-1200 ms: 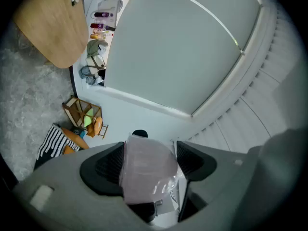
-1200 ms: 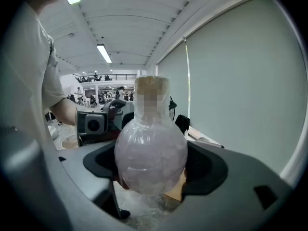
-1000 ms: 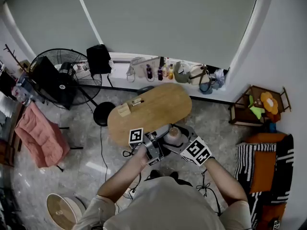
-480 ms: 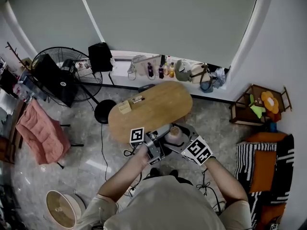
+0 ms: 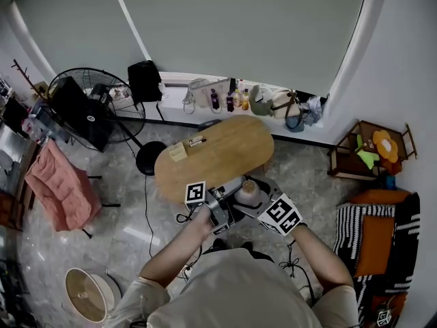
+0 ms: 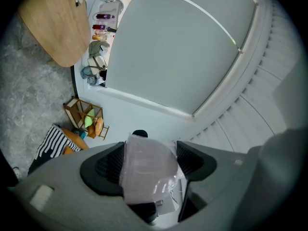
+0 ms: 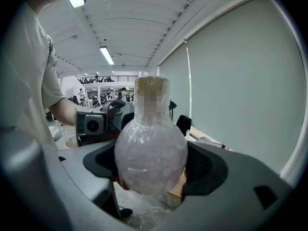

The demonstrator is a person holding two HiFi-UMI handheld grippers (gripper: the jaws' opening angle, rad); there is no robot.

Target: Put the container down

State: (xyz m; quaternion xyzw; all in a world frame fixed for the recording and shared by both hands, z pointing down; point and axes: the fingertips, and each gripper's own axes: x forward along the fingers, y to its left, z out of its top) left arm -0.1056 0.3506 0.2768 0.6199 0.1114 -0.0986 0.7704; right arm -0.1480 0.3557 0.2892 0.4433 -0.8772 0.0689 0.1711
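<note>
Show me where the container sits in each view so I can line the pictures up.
Head view: container low centre, at the wooden table's near edge.
Left gripper view: container low centre, gripped in the left tool.
Right gripper view: container at centre, gripped in the right tool.
Shared landmark: the grey window blind, in all three.

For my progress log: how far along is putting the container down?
Done: only the pickup. In hand: the right tool grips the container round its belly, and the left tool clamps it too, near the wooden table. Left: lower it, probably onto the table, and release.
</note>
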